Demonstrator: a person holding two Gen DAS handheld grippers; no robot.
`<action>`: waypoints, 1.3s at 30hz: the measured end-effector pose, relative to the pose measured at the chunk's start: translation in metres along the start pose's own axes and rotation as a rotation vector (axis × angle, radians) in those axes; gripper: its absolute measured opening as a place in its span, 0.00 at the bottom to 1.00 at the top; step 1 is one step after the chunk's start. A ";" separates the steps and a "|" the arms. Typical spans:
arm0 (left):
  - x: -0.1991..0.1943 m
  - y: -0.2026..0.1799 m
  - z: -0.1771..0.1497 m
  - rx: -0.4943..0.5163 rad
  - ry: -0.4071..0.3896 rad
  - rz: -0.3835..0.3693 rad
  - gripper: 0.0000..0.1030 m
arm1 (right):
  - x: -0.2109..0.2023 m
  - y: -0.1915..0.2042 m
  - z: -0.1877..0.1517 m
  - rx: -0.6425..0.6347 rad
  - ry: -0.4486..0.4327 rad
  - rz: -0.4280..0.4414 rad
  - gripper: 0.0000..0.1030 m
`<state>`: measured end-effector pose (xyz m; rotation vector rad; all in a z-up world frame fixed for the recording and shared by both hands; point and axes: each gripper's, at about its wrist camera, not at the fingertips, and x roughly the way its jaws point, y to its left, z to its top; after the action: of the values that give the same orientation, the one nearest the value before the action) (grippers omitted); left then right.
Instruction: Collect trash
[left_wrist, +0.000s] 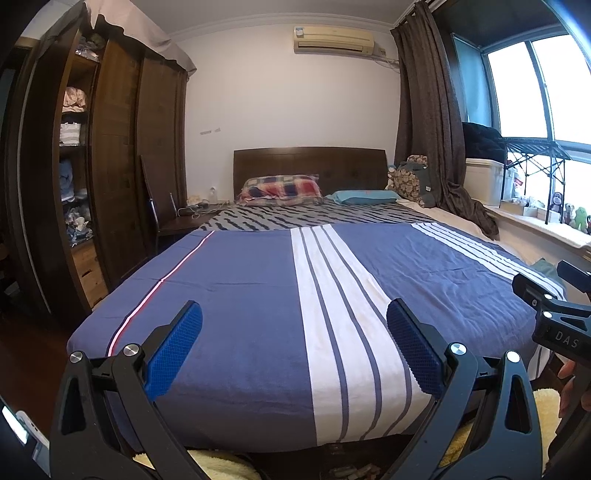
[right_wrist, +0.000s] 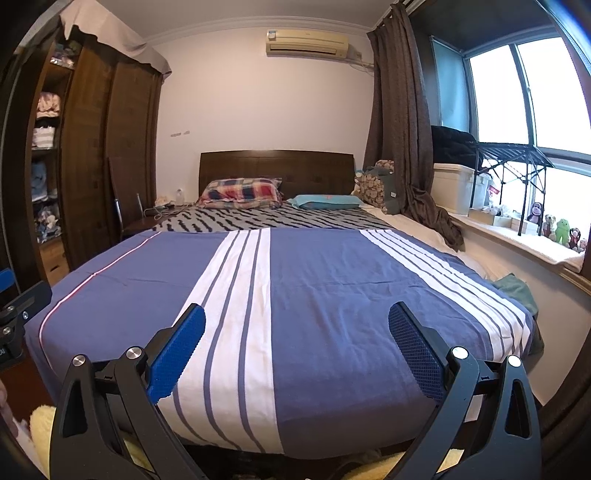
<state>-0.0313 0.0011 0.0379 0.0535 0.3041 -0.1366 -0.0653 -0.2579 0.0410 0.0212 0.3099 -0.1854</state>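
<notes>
Trash does not show clearly anywhere, so the collecting seems not begun. Nearest, the left gripper (left_wrist: 294, 350) and the right gripper (right_wrist: 297, 352) both hang over the foot of the bed (left_wrist: 240, 295), jaws wide apart and holding nothing. On the bed, the blue striped cover is bare. A green cloth (right_wrist: 515, 288) lies at the right edge of the bed; I cannot tell if it is trash. Farther, two pillows (left_wrist: 280, 190) lie at the head of the bed.
</notes>
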 end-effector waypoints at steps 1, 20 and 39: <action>0.000 0.000 0.000 -0.001 0.000 0.001 0.92 | 0.000 0.000 0.000 0.001 0.000 0.000 0.97; 0.000 0.001 0.001 -0.003 -0.001 0.003 0.92 | 0.001 0.005 0.002 -0.005 0.001 0.011 0.97; 0.000 0.003 0.002 -0.005 -0.003 0.010 0.92 | 0.002 0.006 0.004 -0.003 0.005 0.014 0.97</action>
<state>-0.0305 0.0043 0.0403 0.0494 0.3009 -0.1256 -0.0608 -0.2528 0.0440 0.0204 0.3150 -0.1711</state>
